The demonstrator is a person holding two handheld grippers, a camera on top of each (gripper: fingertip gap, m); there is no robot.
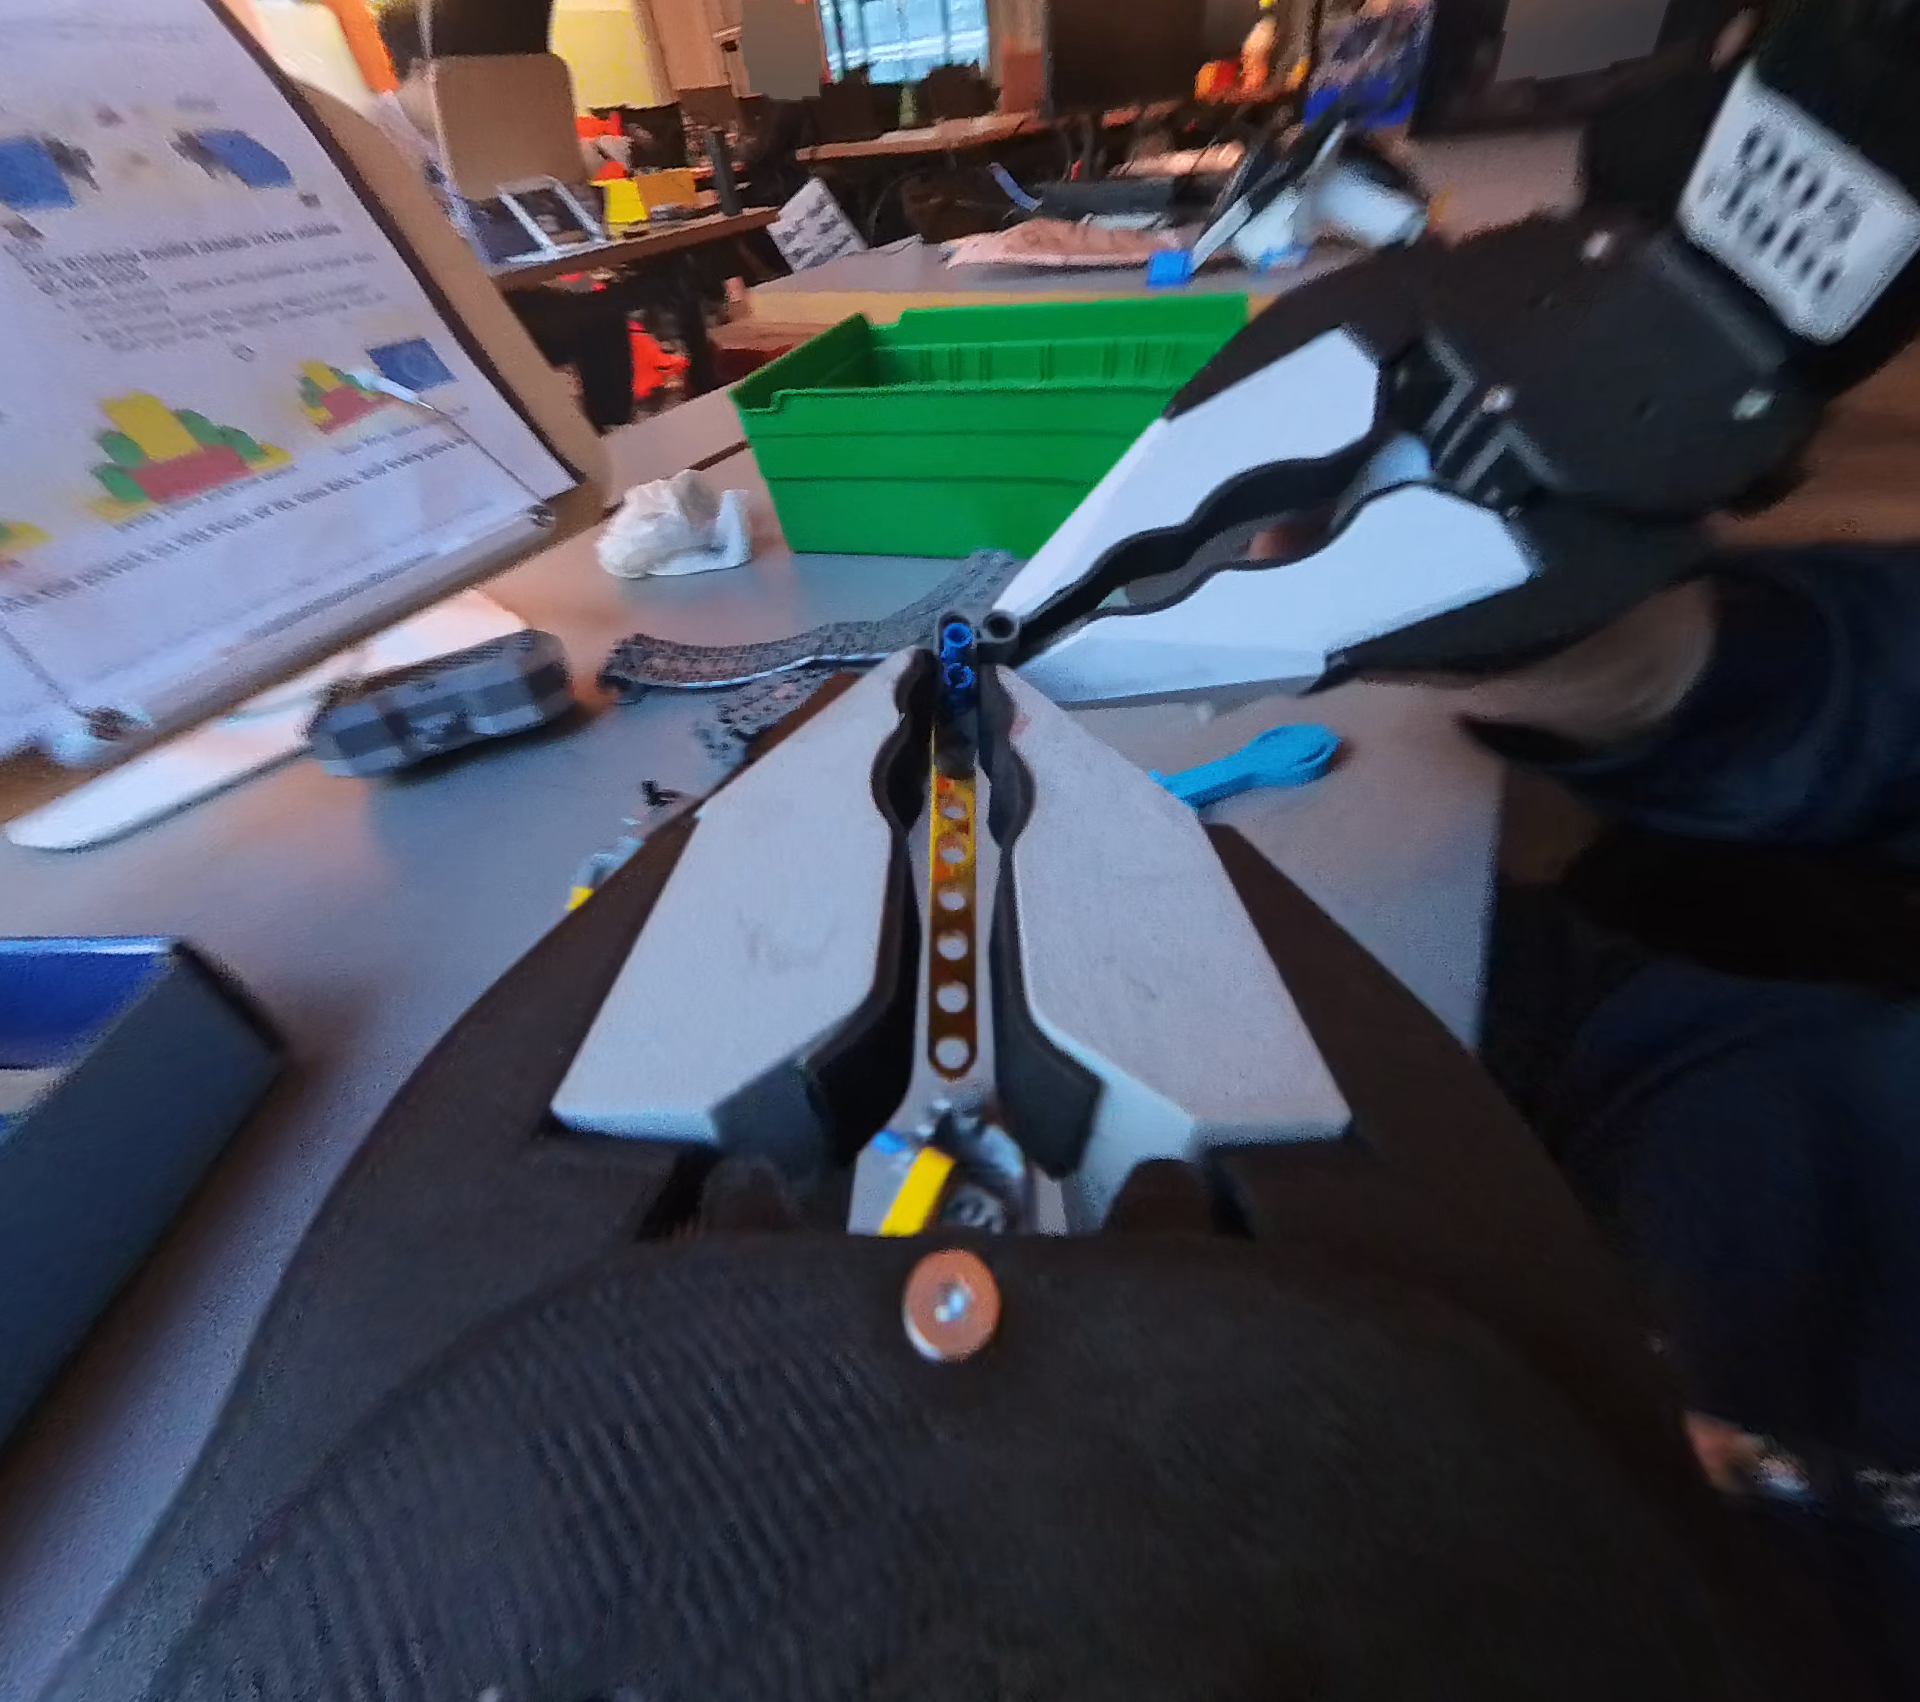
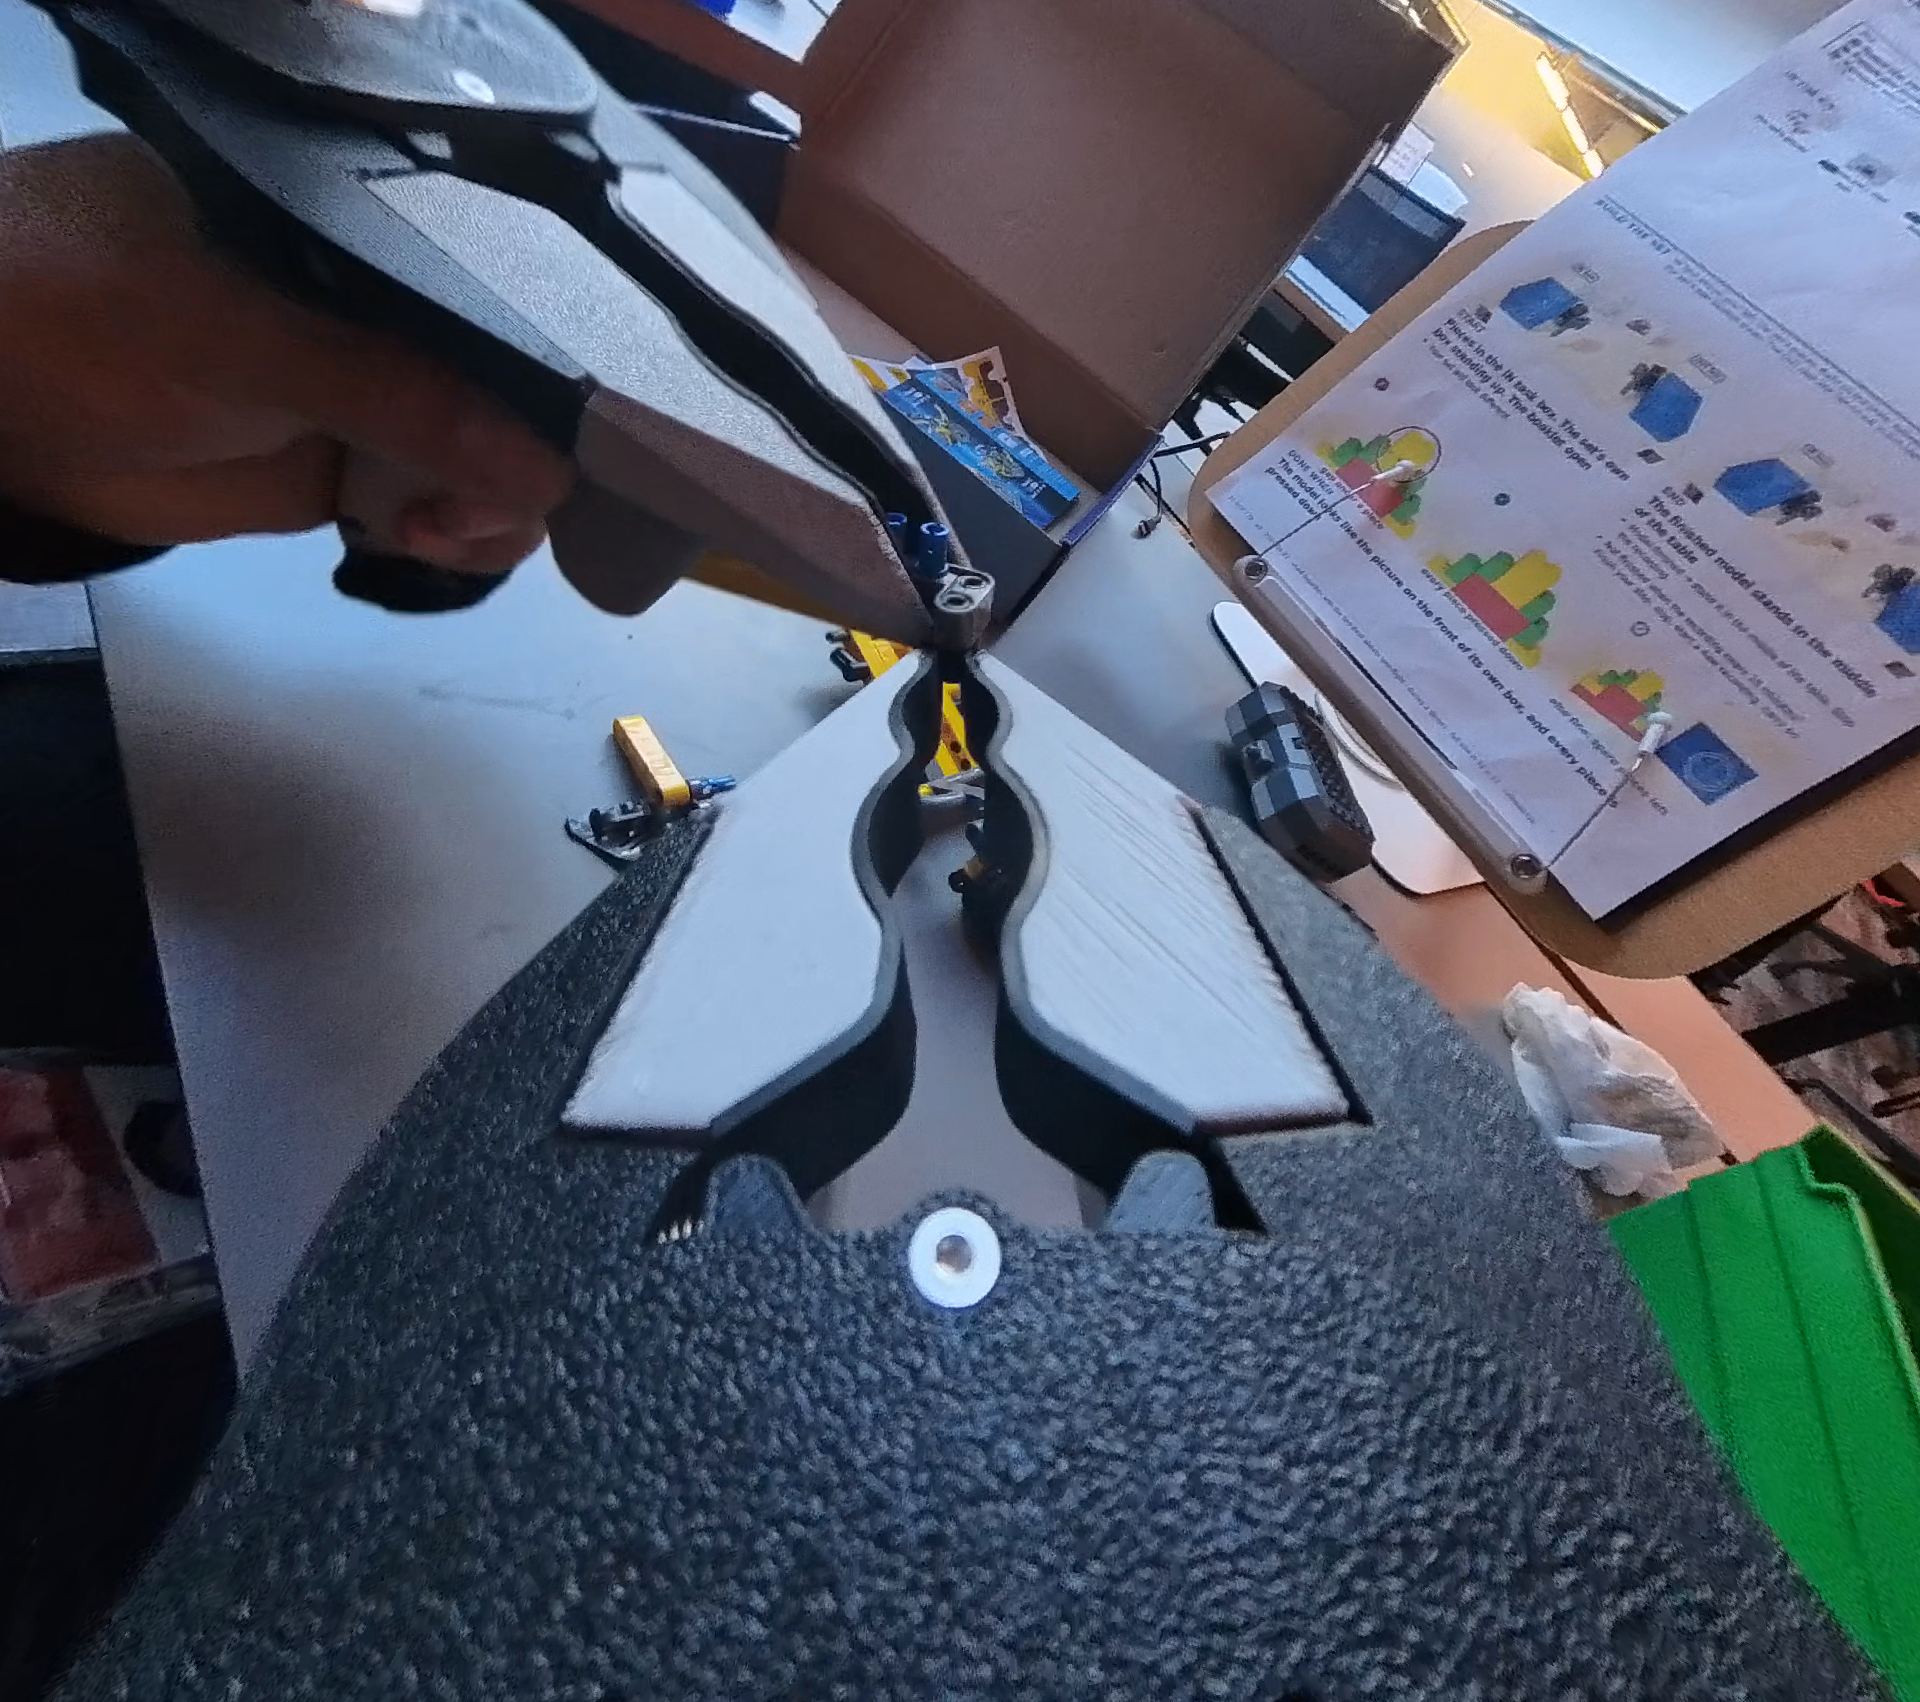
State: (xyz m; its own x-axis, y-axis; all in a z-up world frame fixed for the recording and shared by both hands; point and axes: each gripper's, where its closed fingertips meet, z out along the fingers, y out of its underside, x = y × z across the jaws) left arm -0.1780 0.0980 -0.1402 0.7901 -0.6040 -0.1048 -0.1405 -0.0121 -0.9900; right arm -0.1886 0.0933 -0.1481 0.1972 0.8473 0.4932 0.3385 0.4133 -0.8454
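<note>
Left wrist view: gripper (image 1: pixel 961 665) clamping yellow beam (image 1: pixel 952 914)

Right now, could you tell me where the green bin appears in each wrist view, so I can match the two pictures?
Left wrist view: the green bin sits upper centre, behind both gripper tips.
Right wrist view: only a corner of the green bin shows at the lower right edge.
Shared landmark: the crumpled white tissue beside the bin.

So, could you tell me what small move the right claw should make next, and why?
Probably ease the right claw toward the left claw, pressing its small grey connector onto the blue pins at the yellow strip's tip: the parts sit almost touching, seemingly not yet joined.
</note>
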